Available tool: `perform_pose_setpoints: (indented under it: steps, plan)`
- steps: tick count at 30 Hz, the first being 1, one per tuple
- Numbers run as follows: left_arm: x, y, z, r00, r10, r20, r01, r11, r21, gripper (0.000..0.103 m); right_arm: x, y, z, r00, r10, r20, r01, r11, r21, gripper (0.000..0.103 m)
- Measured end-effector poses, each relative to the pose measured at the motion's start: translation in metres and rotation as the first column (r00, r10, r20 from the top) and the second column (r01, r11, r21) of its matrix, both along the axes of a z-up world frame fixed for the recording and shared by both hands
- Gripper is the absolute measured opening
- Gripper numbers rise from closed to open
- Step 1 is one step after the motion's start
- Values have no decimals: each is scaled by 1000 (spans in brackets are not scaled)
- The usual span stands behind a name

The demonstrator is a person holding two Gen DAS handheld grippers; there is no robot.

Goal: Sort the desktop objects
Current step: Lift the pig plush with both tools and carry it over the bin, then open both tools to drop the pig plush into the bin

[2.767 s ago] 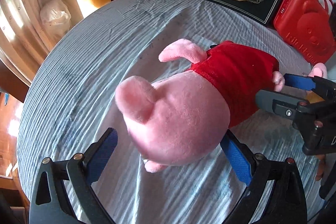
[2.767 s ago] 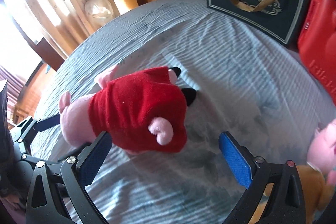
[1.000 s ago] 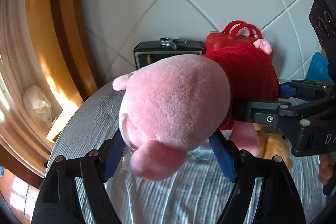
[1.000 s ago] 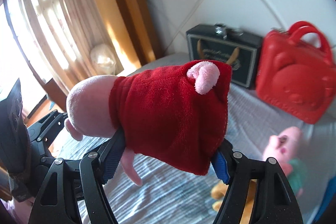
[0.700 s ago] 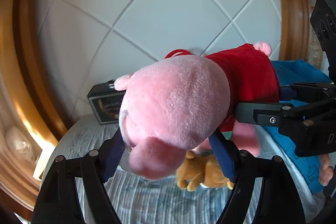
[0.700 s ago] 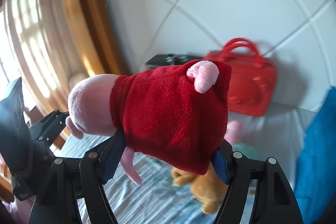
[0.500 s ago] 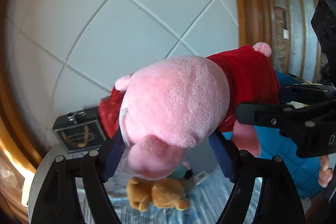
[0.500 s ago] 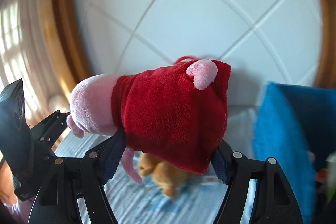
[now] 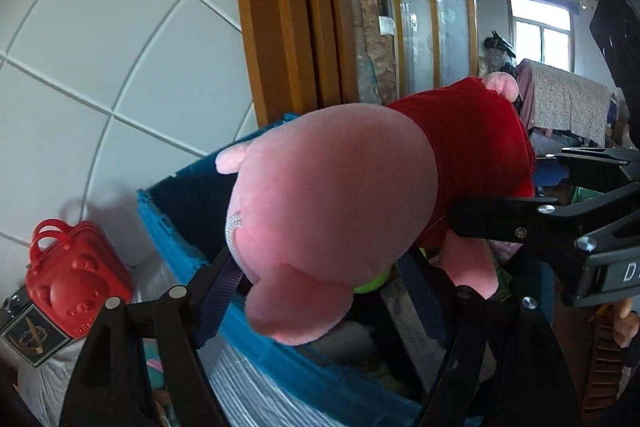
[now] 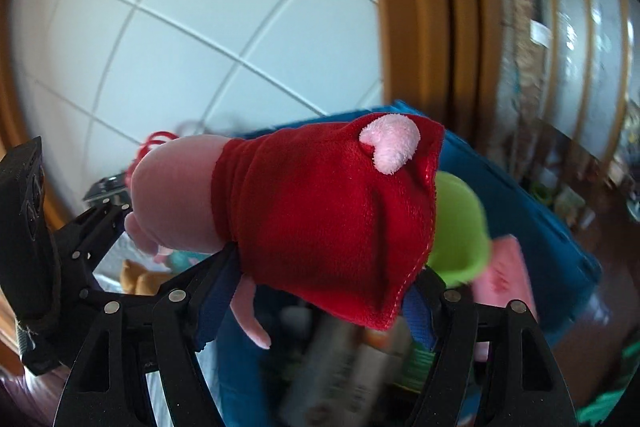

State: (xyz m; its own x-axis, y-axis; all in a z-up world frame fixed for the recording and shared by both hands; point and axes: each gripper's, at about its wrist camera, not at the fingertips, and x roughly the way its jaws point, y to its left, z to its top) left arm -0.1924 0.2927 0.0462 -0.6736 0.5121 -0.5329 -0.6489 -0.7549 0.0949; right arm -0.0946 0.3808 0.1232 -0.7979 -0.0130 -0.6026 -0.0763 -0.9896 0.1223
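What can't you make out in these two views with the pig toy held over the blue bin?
- Bin contents: left view, pig toy and left gripper cover most of them.
- Bin contents, right view: motion blur; only a green thing and pink thing read.
- Pig's face: turned away in both views.
- Right gripper pads: under the red dress.

Red-dressed pink pig plush [image 9: 344, 203], held aloft

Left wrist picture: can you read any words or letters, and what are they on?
"D": white, on the black body of the right hand-held gripper; the rest is cut off.
Black gift box: gold print too small to read.
Red case: raised letters too small to read.
Plush pig: no writing shows.
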Motion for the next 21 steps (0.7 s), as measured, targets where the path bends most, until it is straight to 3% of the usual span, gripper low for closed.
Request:
perform_pose_setpoints:
  steps: [2,7,9,13,17,19,20,21]
  plan:
    - [-15,33,-9,997,41,65,-37,997,-68,78,-5,22,-12,999,-11,39,11,1000,-6,74]
    - [-28,81,-17,987,140,73,-126,977,-174,78,-27,54,-31,995,-34,95,35,999,-13,75]
    - [-30,83,-13,984,152,93,-135,977,-167,78,-38,70,-37,993,-53,101,55,998,-18,83]
    - [-43,79,-13,972,190,140,-167,973,-158,78,-61,84,-48,987,-79,137,78,997,13,84]
    - [-44,71,-20,966,210,151,-187,970,-154,78,-67,86,-55,989,-54,136,57,998,-20,85]
    - [-43,63,-20,965,215,152,-192,970,-150,78,-65,85,-56,990,-51,131,53,998,-14,93]
    - [-44,62,-20,965,215,151,-193,970,-149,78,-65,86,-55,991,-49,128,51,999,-13,102]
    - [-45,60,-19,966,213,148,-192,970,-147,78,-65,86,-54,992,-44,122,46,999,-14,103]
